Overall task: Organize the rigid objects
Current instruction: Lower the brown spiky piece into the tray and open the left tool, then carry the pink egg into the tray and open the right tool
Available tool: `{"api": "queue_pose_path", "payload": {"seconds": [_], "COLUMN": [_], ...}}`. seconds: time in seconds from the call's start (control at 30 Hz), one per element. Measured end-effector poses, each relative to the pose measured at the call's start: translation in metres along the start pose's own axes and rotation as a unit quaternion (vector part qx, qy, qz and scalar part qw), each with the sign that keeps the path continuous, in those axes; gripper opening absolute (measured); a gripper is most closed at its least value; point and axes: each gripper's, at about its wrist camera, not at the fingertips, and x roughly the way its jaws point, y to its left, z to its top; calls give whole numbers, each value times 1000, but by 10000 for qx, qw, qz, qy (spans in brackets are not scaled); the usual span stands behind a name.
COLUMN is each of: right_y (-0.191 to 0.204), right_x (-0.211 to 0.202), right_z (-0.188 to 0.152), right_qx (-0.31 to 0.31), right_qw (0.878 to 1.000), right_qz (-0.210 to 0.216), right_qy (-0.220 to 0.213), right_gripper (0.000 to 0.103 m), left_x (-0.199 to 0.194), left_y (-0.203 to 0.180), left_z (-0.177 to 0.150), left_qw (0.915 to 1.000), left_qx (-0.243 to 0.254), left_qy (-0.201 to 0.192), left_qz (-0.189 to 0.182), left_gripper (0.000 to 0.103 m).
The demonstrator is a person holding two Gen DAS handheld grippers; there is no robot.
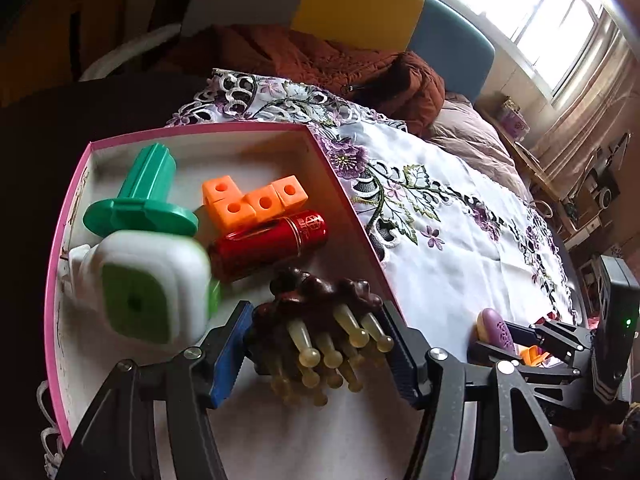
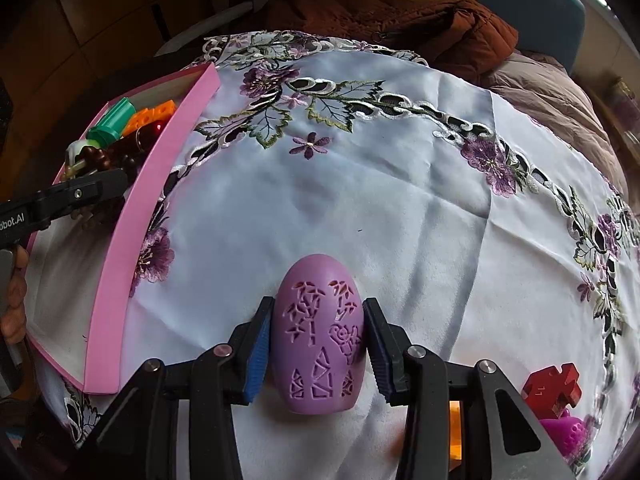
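Note:
My left gripper (image 1: 314, 314) is shut on a dark brown brush (image 1: 320, 300) with yellowish prongs and holds it over the near end of the pink box (image 1: 348, 196). Inside the box lie a green spool (image 1: 144, 196), an orange block of joined cubes (image 1: 252, 200), a red tube (image 1: 272, 244) and a blurred white and green square piece (image 1: 148, 292). My right gripper (image 2: 318, 308) is shut on a purple egg (image 2: 318, 340) with cut-out patterns, low over the flowered tablecloth (image 2: 360, 184). The pink box (image 2: 120, 264) stands to its left, with the left gripper (image 2: 92, 190) over it.
A red puzzle piece (image 2: 554, 390), a magenta object (image 2: 568, 434) and something orange (image 2: 455, 428) lie at the near right of the cloth. A brown quilted jacket (image 1: 340, 64) is heaped beyond the table's far edge. A person's hand (image 2: 12, 292) shows at the left.

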Motion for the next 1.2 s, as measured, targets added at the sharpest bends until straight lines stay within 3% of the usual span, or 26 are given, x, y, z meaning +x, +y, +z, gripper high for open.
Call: {"api": "queue_pose_path", "payload": {"seconds": [0.13, 0.23, 0.3, 0.97, 1.2], "right_y": [0, 0, 0, 2, 3], "right_x": [0, 0, 0, -1, -1], "right_z": [0, 0, 1, -1, -2], "right_qx": [-16, -17, -28, -155, -222], "right_qw": [10000, 10000, 10000, 9998, 9996], "right_qz": [-12, -13, -21, -91, -139], "right_qy": [-5, -7, -11, -84, -118], "right_gripper": [44, 44, 44, 44, 44], "left_x": [-7, -16, -21, -63, -74], "left_y": [0, -3, -6, -18, -23], "left_z": [-2, -3, -3, -41, -56], "left_qw": [10000, 9998, 9996, 9933, 9940], "left_qx": [-53, 25, 70, 557, 495], "left_qy": [-77, -214, -246, -641, -625], "left_qz": [-11, 50, 86, 781, 755], "left_gripper": [65, 78, 80, 80, 80]}}
